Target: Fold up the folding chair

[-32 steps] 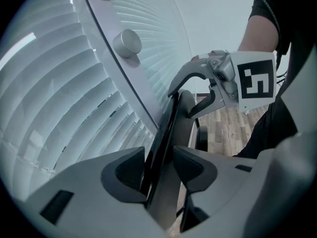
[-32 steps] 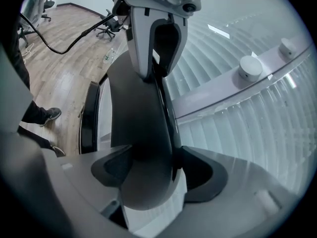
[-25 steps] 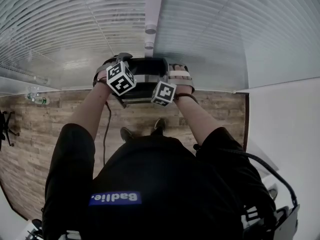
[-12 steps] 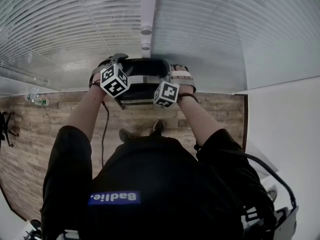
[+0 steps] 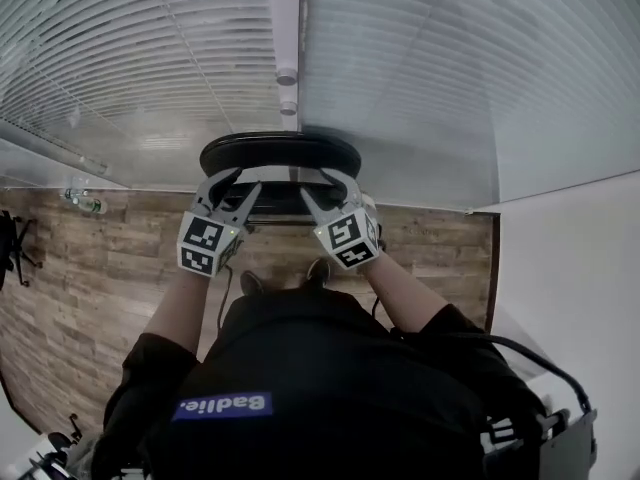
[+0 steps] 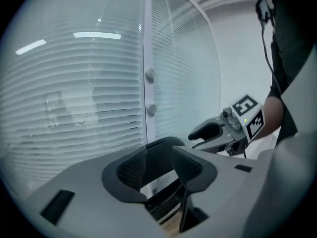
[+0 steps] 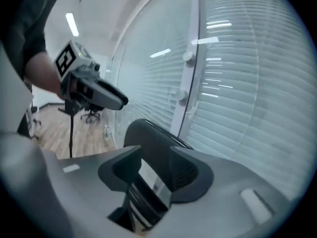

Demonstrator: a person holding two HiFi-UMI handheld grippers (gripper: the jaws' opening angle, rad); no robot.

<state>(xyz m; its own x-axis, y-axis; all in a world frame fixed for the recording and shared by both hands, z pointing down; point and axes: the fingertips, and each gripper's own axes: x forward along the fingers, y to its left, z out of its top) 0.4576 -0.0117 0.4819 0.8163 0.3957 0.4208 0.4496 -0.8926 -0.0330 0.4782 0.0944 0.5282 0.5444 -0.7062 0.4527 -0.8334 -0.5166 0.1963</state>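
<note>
The black folding chair (image 5: 280, 154) stands flat against the glass wall, its rounded top edge and silver frame facing me. Both grippers are just short of it and point at it. My left gripper (image 5: 232, 186) is open; in the left gripper view (image 6: 158, 165) the chair (image 6: 163, 202) shows through the gap beyond its pads. My right gripper (image 5: 320, 182) has just been closing its jaws but still stands open, and nothing is pinched between them. In the right gripper view (image 7: 156, 165) the chair's top (image 7: 148, 138) lies past the fingertips. Each gripper view shows the other gripper (image 6: 218, 130) (image 7: 96, 95) beside it.
A glass wall with lowered blinds (image 5: 420, 78) and a white post with round fittings (image 5: 287, 75) rises right behind the chair. Wooden floor (image 5: 110, 268) spreads left, with bottles (image 5: 80, 200) and an office chair (image 5: 8, 248) there. A white wall (image 5: 570, 268) closes the right. My feet (image 5: 318, 271) stand near the chair.
Both grippers have come off the chair's sides, drawn back toward me and rolled over. The chair's black top, partly covered by the hands before, now shows whole.
</note>
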